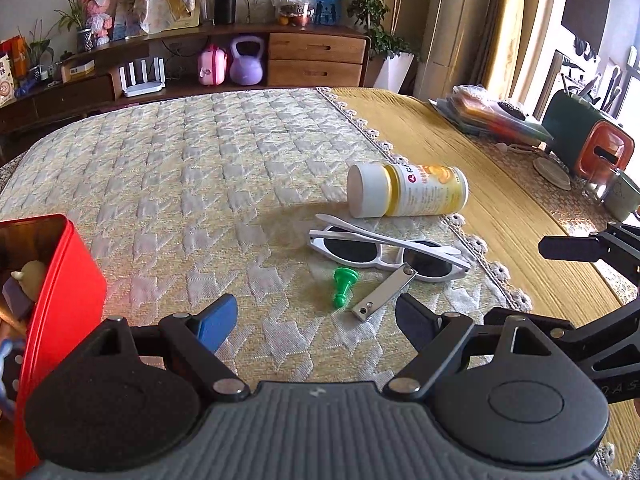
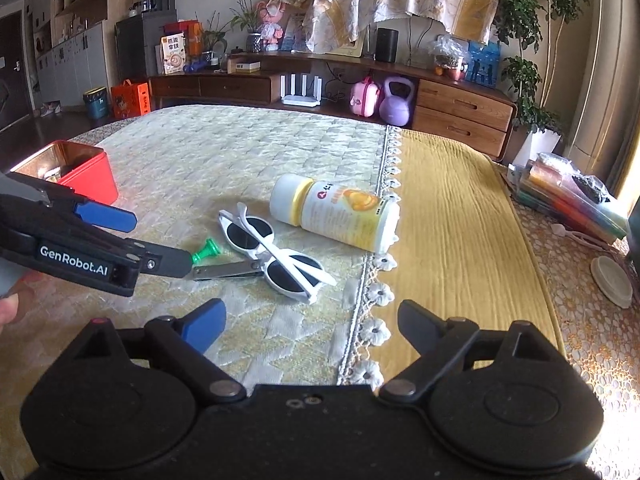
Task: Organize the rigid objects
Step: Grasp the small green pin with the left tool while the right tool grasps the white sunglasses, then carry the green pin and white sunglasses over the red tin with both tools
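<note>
A green plastic piece [image 1: 343, 284] [image 2: 206, 251], a metal nail clipper [image 1: 383, 293] [image 2: 226, 270], folded white sunglasses [image 1: 384, 252] [image 2: 276, 254] and a white-and-yellow bottle [image 1: 406, 190] [image 2: 336, 214] on its side lie on the quilted cloth. A red tin box [image 1: 60, 312] [image 2: 76, 170] with small items inside stands at the left. My left gripper [image 1: 316, 318] [image 2: 156, 240] is open and empty, just short of the green piece and clipper. My right gripper [image 2: 312, 326] is open and empty, nearer than the sunglasses.
A yellow cloth [image 2: 460, 240] covers the table's right part behind a lace edge. Stacked packets [image 2: 568, 196], a white disc [image 2: 612, 276] and a green holder [image 1: 572, 128] stand along the right side. A wooden cabinet [image 2: 460, 112] lies beyond the table.
</note>
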The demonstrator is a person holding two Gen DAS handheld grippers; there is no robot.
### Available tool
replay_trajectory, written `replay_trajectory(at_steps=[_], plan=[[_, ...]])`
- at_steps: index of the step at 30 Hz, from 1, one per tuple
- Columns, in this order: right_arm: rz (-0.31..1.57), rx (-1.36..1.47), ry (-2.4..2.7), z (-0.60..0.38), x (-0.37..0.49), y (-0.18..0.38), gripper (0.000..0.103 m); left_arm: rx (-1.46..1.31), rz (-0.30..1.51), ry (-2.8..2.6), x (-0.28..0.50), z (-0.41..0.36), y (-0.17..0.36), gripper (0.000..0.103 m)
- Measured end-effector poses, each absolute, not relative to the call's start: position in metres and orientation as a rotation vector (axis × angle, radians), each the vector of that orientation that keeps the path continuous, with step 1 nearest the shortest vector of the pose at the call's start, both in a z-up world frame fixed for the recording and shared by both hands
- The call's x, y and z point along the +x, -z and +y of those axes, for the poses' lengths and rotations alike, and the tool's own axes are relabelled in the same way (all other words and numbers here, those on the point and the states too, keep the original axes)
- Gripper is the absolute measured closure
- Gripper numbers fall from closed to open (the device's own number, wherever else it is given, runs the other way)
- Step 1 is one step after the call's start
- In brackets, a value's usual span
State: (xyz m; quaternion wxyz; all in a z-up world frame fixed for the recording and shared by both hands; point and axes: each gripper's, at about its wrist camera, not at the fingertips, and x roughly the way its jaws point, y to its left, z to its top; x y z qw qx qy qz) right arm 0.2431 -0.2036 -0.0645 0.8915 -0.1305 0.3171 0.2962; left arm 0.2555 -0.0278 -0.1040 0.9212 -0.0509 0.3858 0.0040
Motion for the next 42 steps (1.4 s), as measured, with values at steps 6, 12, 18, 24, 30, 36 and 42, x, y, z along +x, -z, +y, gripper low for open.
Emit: replay_trajectory(at_steps=[6,12,18,24,30,36,42], plan=[[0.661,-0.301,-0.637,-0.190,0.261,0.078,0.017,-0.110,0.801,-0.021,0.273,-0.027,0.117,0.017],[0.664,-0.328,-0.668,-0.179,0.274,0.087,0.026,-0.081,0.779,-0.011,0.278,-0.029,0.124,0.020],[0.645,-0.317,-0.703,-0.175,0.279,0.087,0.031,-0.077,0.752,0.034,0.284,-0.033,0.123,0.046],[0.636,-0.294,-0.731,-0.174,0.280,0.089,0.039,-0.062,0.736,0.071,0.284,-0.038,0.122,0.073],[0.622,-0.281,-0.740,-0.173,0.277,0.087,0.064,-0.036,0.737,0.076,0.282,-0.039,0.126,0.087],[0.613,-0.271,-0.709,-0.168,0.266,0.085,0.083,-0.042,0.742,0.063,0.277,-0.034,0.124,0.087],[0.623,-0.225,-0.672,-0.175,0.245,0.079,0.089,-0.067,0.751,0.052,0.267,-0.028,0.120,0.087]])
